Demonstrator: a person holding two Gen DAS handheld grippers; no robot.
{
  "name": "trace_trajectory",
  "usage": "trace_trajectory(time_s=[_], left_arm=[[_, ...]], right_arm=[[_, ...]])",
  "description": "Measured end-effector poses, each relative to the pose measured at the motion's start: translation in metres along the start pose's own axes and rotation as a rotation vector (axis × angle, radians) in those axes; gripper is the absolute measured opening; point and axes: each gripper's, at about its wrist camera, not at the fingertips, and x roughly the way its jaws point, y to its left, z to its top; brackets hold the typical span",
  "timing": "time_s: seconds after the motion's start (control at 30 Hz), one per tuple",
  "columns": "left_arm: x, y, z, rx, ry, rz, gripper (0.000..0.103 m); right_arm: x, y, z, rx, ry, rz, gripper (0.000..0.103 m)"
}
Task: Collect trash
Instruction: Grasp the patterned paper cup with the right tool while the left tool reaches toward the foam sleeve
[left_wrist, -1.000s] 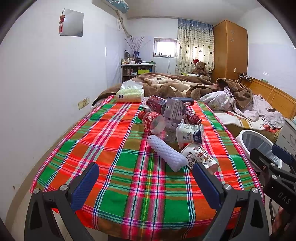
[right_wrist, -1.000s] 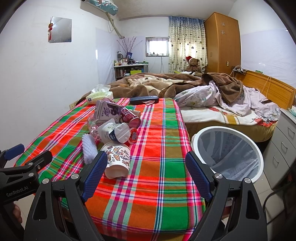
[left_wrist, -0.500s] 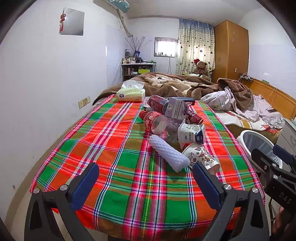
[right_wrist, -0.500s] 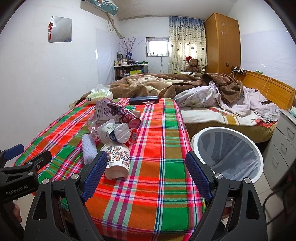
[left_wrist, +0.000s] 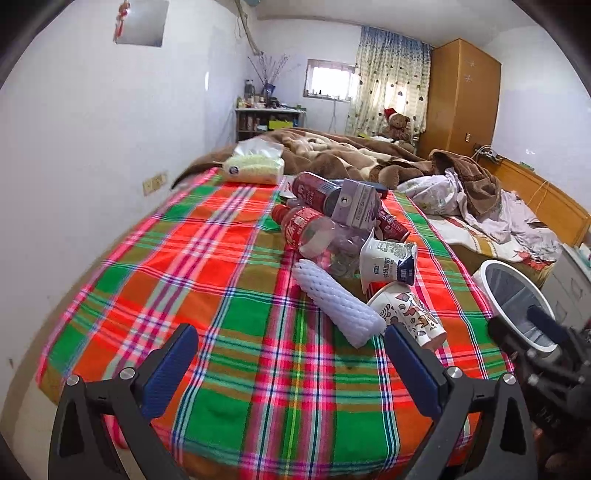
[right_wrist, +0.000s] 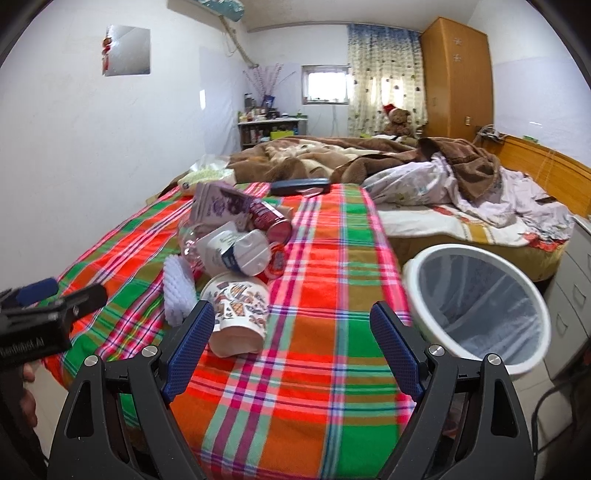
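the left gripper (left_wrist: 291, 363) and right gripper (right_wrist: 291, 345) are hovering near the table's (left_wrist: 236, 295) edge, jaws spread wide, gripping nothing. a paper cup (right_wrist: 238, 310) is lying nearest in the trash pile, the bin (right_wrist: 476, 306) standing right.

Trash pile (left_wrist: 343, 236) heaped on counter (left_wrist: 207, 280), toward its right half. Paper cup (right_wrist: 238, 312) laid on side at pile's near end; foam sleeve (right_wrist: 178, 291) just left of cup; milk carton (right_wrist: 236, 251) behind cup; bottles and cans stacked farther back. Tissue pack (left_wrist: 255, 168) placed at counter's far left corner. Bin (right_wrist: 476, 302) stood on floor right of counter. Bed (right_wrist: 461, 206) located behind bin.
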Motion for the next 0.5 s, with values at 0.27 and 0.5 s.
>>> trace_trajectory(time_s=[0.27,0.5], left_arm=[[0.038,0.0,0.012,-0.016,0.071,-0.052,0.102],[0.069,-0.001,0.022,-0.031,0.133,-0.091,0.102]], right_arm=[[0.036,0.01,-0.011,-0.001,0.114,0.094,0.082],[0.054,0.019,-0.009,-0.016,0.174,0.137,0.062]])
